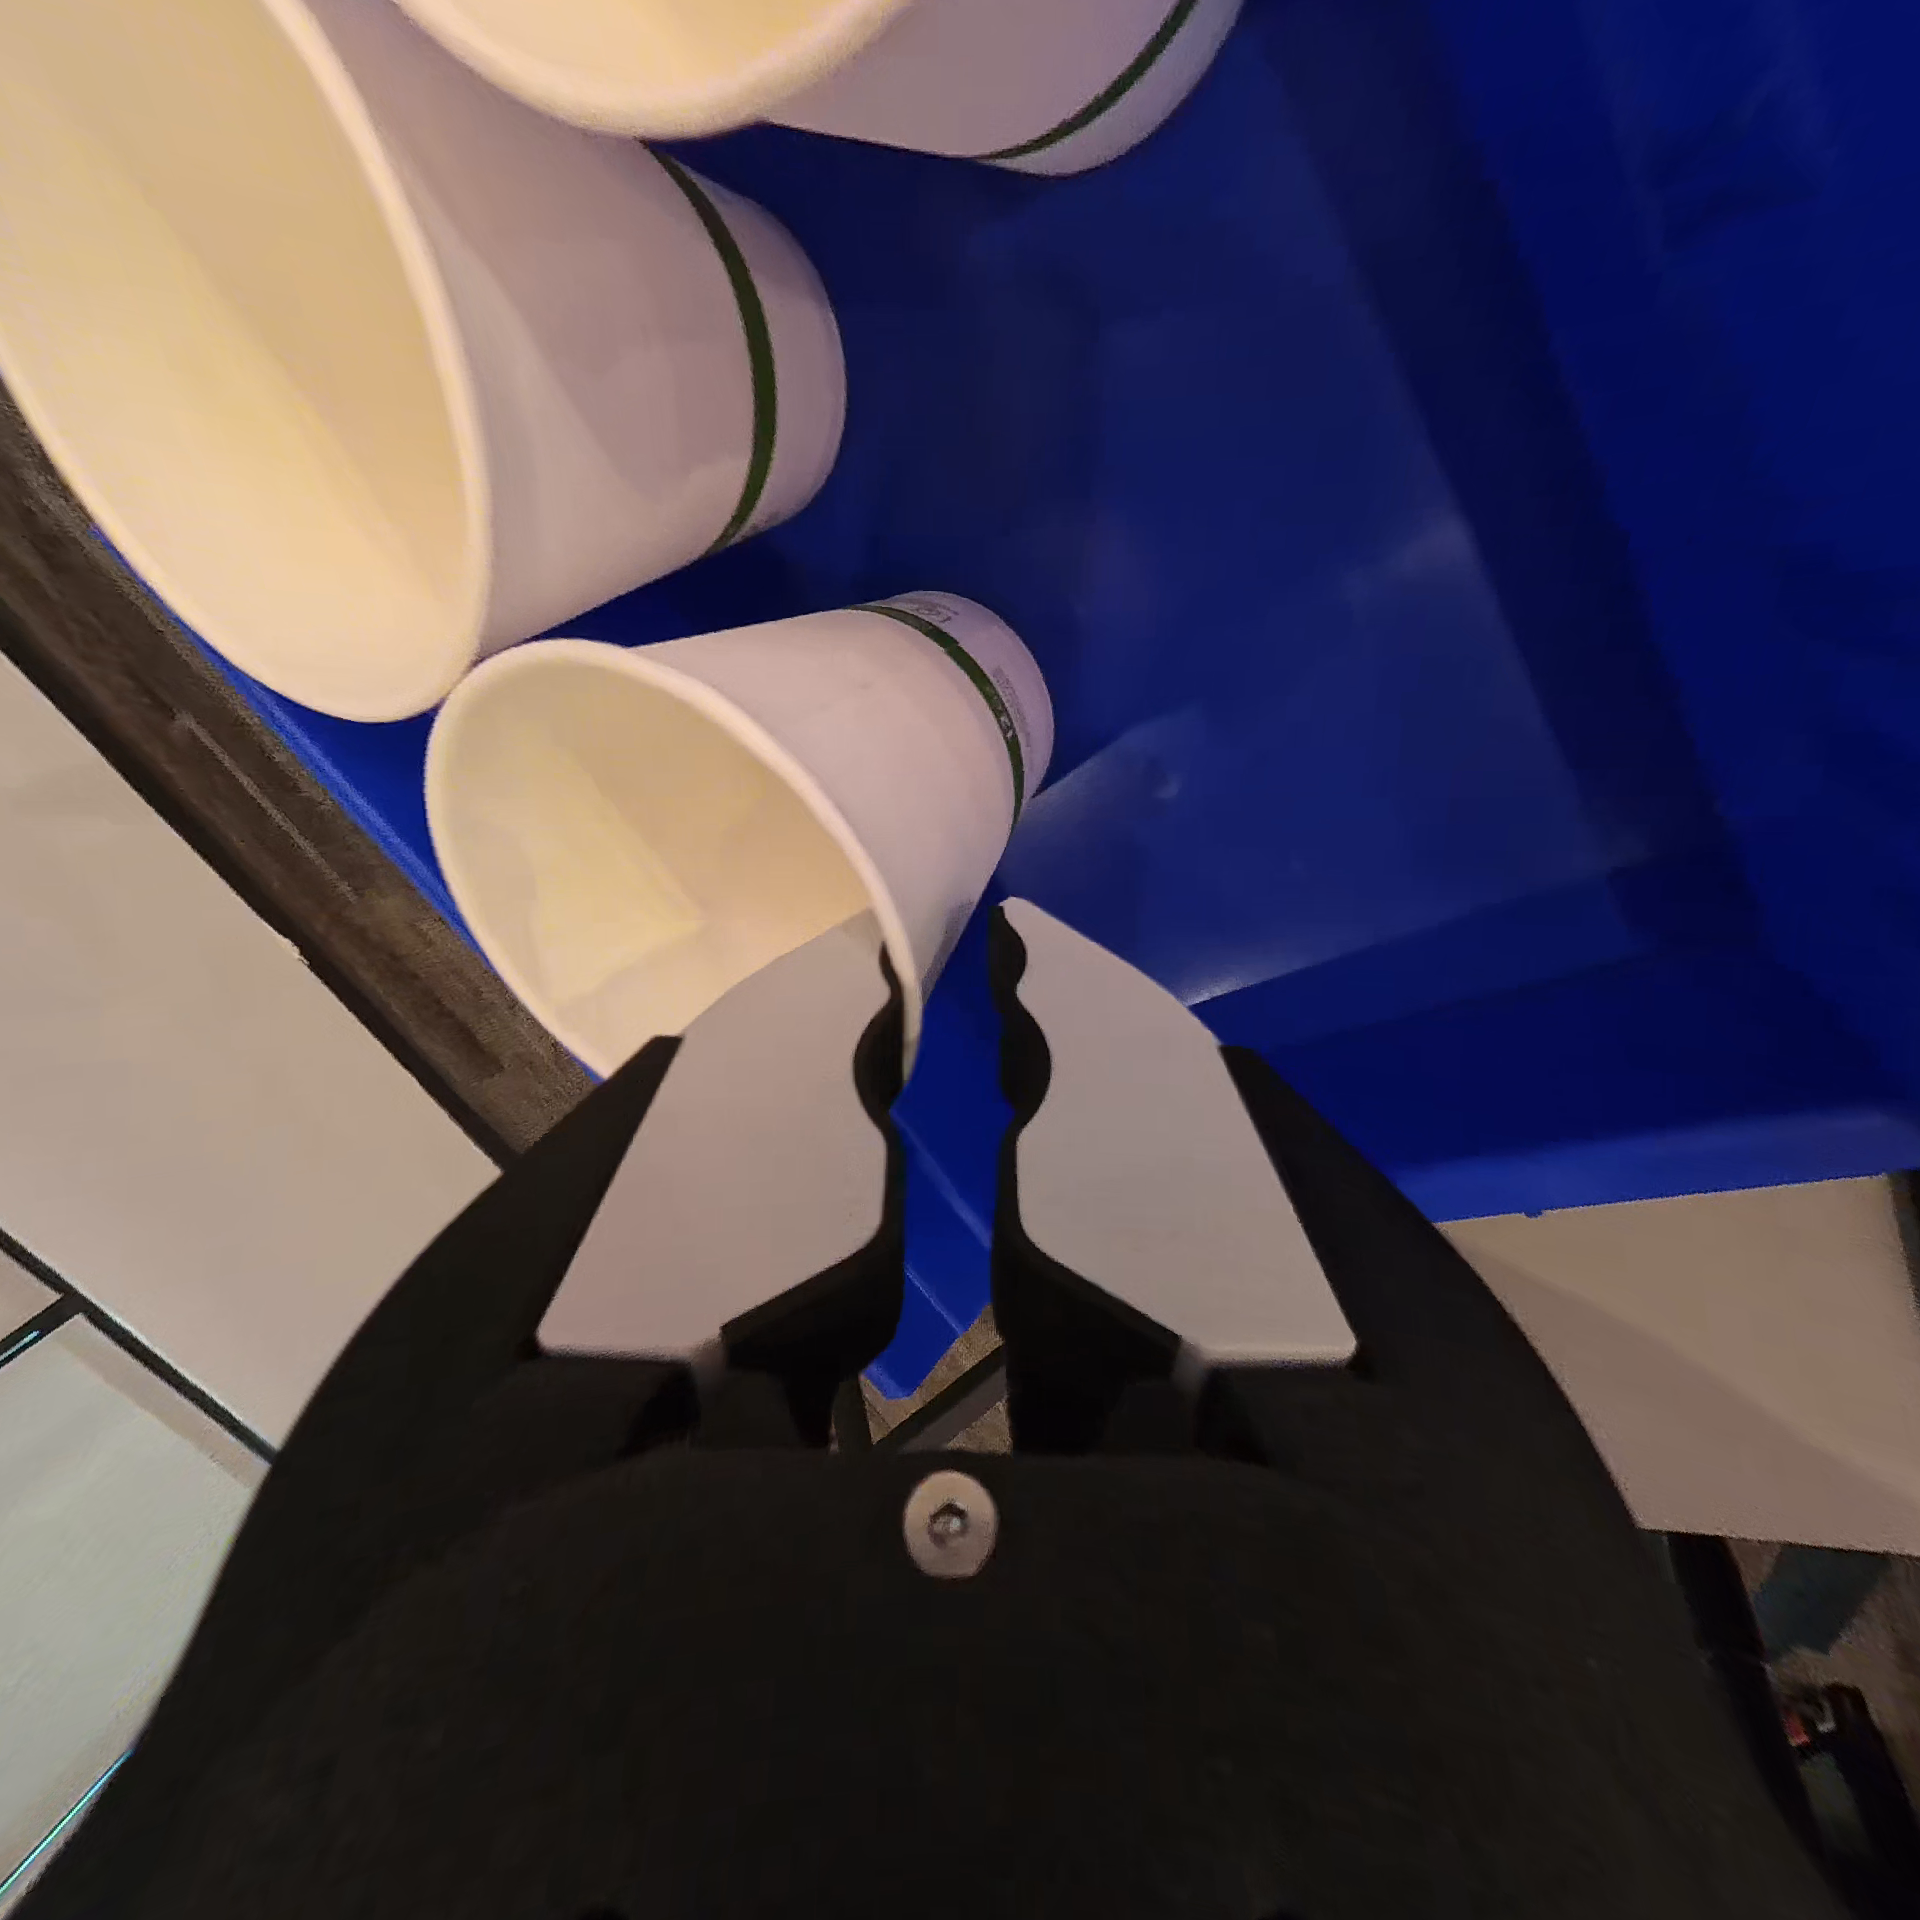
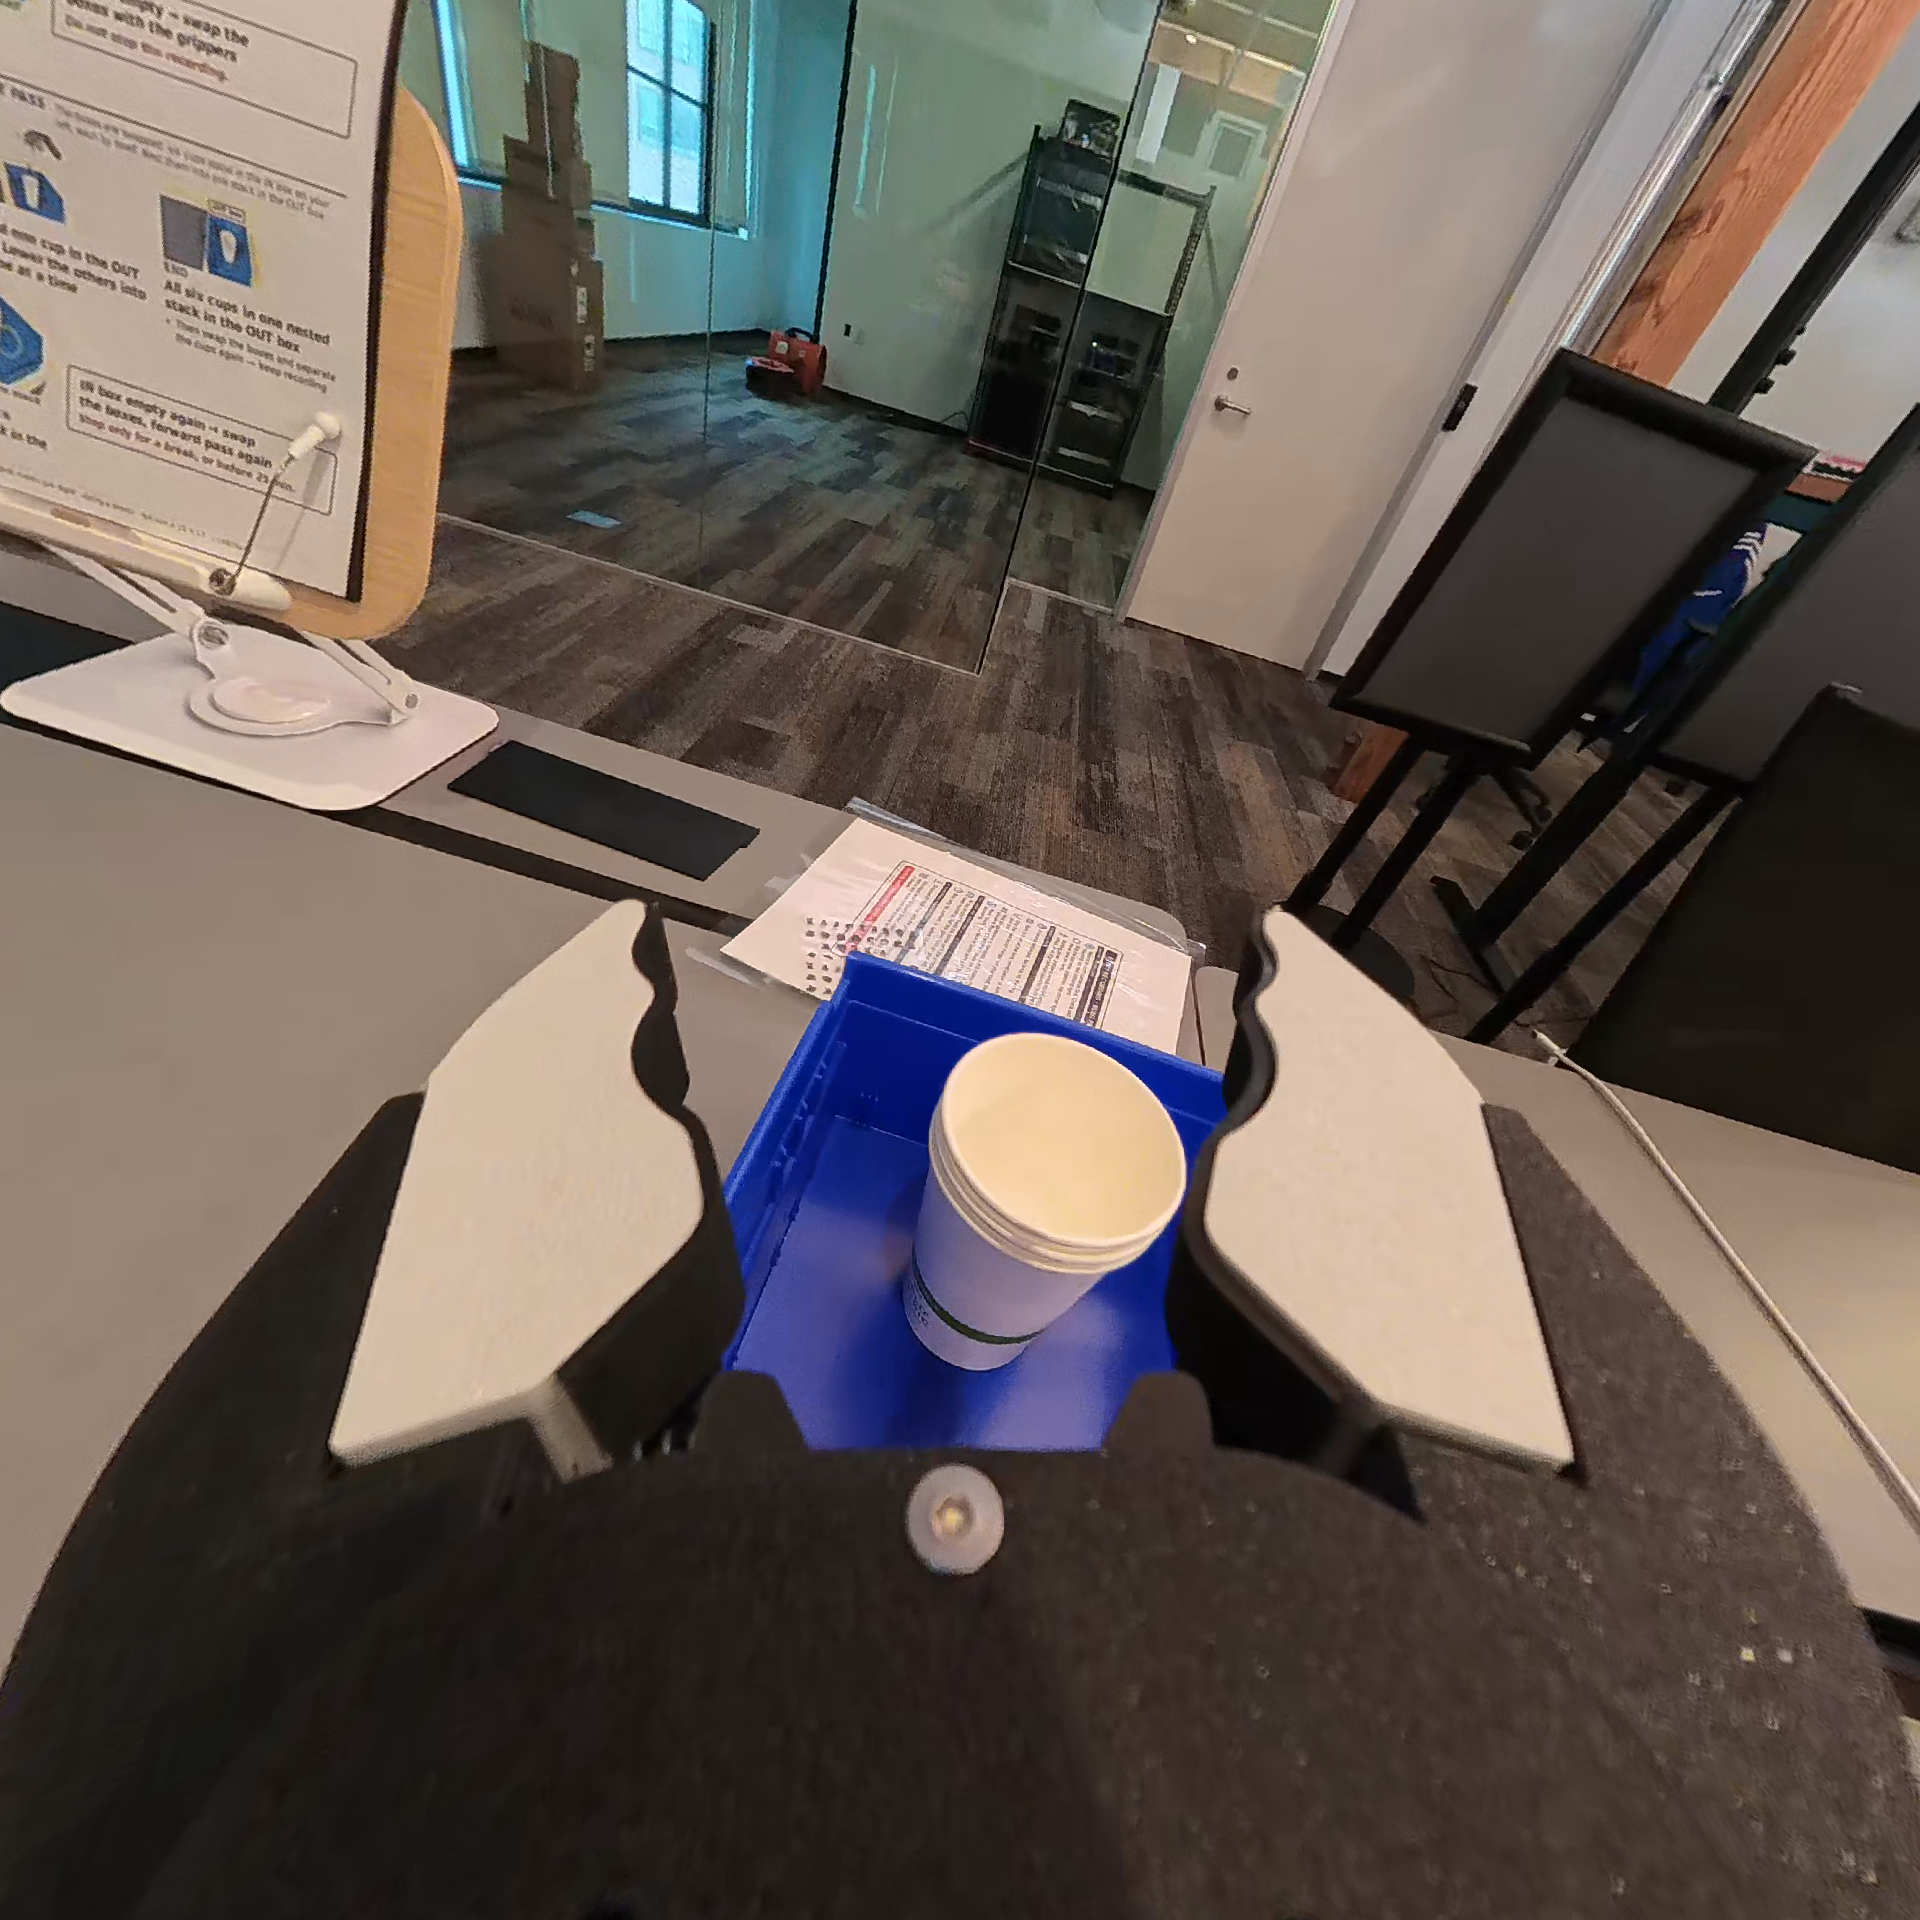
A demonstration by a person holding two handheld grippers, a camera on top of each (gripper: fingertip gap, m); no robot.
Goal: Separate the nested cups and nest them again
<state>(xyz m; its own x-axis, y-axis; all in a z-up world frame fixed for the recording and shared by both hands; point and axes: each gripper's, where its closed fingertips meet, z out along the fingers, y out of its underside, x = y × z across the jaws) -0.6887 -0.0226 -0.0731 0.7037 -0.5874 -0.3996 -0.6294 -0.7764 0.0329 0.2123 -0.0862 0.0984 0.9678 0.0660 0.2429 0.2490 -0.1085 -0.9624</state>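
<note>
White paper cup (image 1: 727,831) rim between narrowed left hand-held gripper (image 1: 945,925), grip unclear; right hand-held gripper (image 2: 951,935) wide over nested stack (image 2: 1039,1195)

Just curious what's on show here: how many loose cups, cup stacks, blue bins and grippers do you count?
Loose paper cups: 3
Nested cup stack: 1
Blue bins: 2, apparently one per view
Grippers: 2
Total: 8

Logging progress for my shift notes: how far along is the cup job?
Part way: three loose cups lie in one blue bin, a nested stack stands in a second bin. In hand: left tool straddles the nearest cup at its rim, not pinched; right tool hangs open above the stack. Left: likely nesting those loose cups.
</note>
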